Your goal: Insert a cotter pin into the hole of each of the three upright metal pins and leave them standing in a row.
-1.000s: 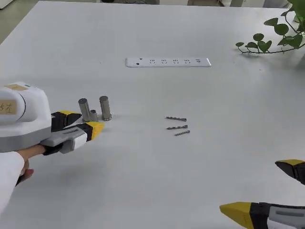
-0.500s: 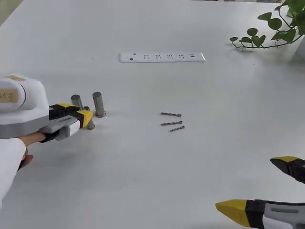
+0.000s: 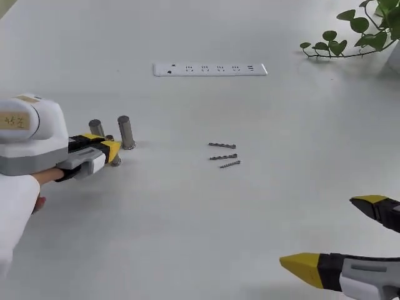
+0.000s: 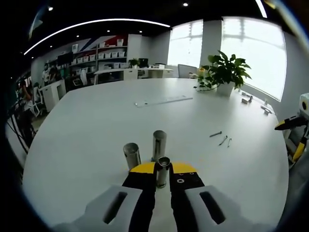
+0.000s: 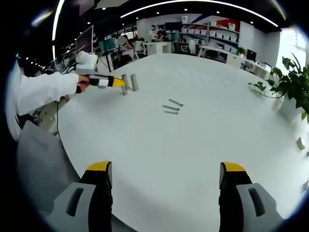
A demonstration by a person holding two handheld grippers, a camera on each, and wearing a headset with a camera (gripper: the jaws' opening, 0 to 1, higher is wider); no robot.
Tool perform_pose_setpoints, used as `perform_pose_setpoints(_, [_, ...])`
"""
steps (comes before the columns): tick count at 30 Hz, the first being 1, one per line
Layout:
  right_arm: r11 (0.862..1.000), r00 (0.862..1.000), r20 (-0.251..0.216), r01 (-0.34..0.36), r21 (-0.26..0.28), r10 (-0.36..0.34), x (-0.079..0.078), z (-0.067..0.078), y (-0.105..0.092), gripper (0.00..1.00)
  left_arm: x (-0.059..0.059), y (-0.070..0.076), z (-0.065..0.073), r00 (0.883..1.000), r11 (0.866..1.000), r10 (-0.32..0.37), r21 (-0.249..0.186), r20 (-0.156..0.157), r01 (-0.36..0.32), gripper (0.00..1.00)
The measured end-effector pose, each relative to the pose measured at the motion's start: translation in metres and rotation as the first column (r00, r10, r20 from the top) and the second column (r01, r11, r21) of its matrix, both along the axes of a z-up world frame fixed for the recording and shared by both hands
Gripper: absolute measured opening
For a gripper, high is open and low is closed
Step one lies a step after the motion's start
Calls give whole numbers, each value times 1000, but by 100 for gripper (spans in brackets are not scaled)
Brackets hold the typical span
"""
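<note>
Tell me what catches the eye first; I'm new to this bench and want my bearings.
The left gripper, at the left of the table, is closed on a metal pin, two more pins standing beside it. Three cotter pins lie loose mid-table, and the right gripper hangs open near the front.

The left gripper (image 3: pixel 105 144) has a rounded white housing over a grey band, bearing a small tan label (image 3: pixel 14 120) with handwritten marks. Its fingers (image 4: pixel 186 183) are black with yellow tips, flanked by pale grey slotted shells. The right gripper (image 3: pixel 322 232) matches: black fingers (image 5: pixel 102 193), yellow tips. A white sleeve (image 3: pixel 14 203) covers the arm.
</note>
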State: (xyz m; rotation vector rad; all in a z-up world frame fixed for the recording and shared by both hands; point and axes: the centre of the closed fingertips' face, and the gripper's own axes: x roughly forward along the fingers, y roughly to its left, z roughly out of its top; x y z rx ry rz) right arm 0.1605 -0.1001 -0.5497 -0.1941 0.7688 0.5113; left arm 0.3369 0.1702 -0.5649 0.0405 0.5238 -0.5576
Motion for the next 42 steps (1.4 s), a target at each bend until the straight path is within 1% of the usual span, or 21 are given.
perform_pose_setpoints(3, [1000, 1000, -3, 1, 0, -1, 0, -1, 0, 90, 0, 0, 1, 1000, 1000, -11, -14, -2, 11, 7])
perform_pose_setpoints(5, [1000, 1000, -1, 5, 5, -5, 0, 0, -1, 90, 2, 3, 1, 999, 998, 26, -59, -25, -27, 7])
perform_pose_setpoints(7, [1000, 1000, -1, 8, 12, -8, 0, 0, 0, 90, 1, 3, 3, 1000, 999, 10, -39, -8, -10, 6])
perform_pose_setpoints(8, [1000, 1000, 2, 9, 10, -9, 0, 1, -1, 89, 0, 3, 3, 1000, 999, 6, -37, -13, -6, 6])
perform_pose_setpoints(10, [1000, 1000, 7, 11, -2, -11, 1, 1, -2, 89, 0, 2, 4, 1000, 999, 0, -38, -6, -1, 6])
perform_pose_setpoints(14, [1000, 1000, 23, 17, 5, -17, 3, 6, -3, 89, 1, 0, 15, 1000, 998, -5, -64, 24, 6, 5])
perform_pose_setpoints(15, [1000, 1000, 25, 17, 5, -17, 3, 6, -3, 89, 0, -3, 18, 1000, 996, -11, -84, 23, 13, 5])
perform_pose_setpoints(16, [1000, 999, 30, 18, 6, -18, 4, 8, -2, 89, -1, -6, 24, 999, 994, -21, -104, 33, 24, 5])
perform_pose_setpoints(17, [1000, 999, 32, 18, 8, -18, 3, 8, -2, 89, -2, -8, 28, 998, 994, -33, -103, 45, 38, 5])
perform_pose_setpoints(18, [1000, 999, 35, 19, 11, -19, 3, 9, -2, 89, -5, -12, 34, 997, 993, -53, -103, 59, 59, 5])
perform_pose_setpoints(21, [1000, 999, 42, 21, 14, -21, 2, 10, -1, 89, -13, -18, 44, 992, 990, -90, -104, 84, 99, 5])
perform_pose_setpoints(25, [1000, 999, 49, 18, 18, -19, 1, 12, 1, 89, -27, -26, 54, 986, 983, -134, -113, 100, 145, 5])
perform_pose_setpoints(28, [1000, 998, 53, 20, 20, -21, 0, 13, 0, 89, -40, -34, 59, 973, 976, -194, -71, 126, 204, 5])
perform_pose_setpoints(29, [1000, 998, 53, 21, 21, -22, -1, 13, 0, 89, -46, -38, 60, 971, 974, -206, -73, 125, 216, 5])
perform_pose_setpoints(30, [1000, 998, 54, 22, 21, -23, -1, 13, 0, 89, -48, -39, 60, 969, 972, -211, -74, 125, 222, 5])
perform_pose_setpoints(32, [1000, 998, 58, 21, 21, -22, -2, 14, 0, 89, -57, -46, 61, 959, 964, -252, -55, 129, 260, 5])
perform_pose_setpoints(33, [1000, 998, 60, 20, 21, -22, -2, 14, 0, 89, -61, -49, 60, 956, 962, -264, -41, 124, 271, 5])
perform_pose_setpoints(35, [1000, 998, 63, 21, 19, -22, -3, 15, -1, 89, -67, -55, 60, 957, 960, -268, -56, 114, 276, 5])
perform_pose_setpoints(36, [1000, 998, 64, 22, 16, -23, -4, 14, -2, 89, -71, -59, 61, 953, 956, -280, -62, 116, 288, 5])
perform_pose_setpoints(40, [1000, 998, 65, 25, 11, -26, -5, 15, -5, 89, -80, -68, 62, 942, 946, -312, -52, 122, 320, 5])
perform_pose_setpoints(42, [1000, 997, 68, 28, 7, -28, -5, 16, -6, 89, -86, -74, 60, 932, 937, -341, -33, 123, 347, 5])
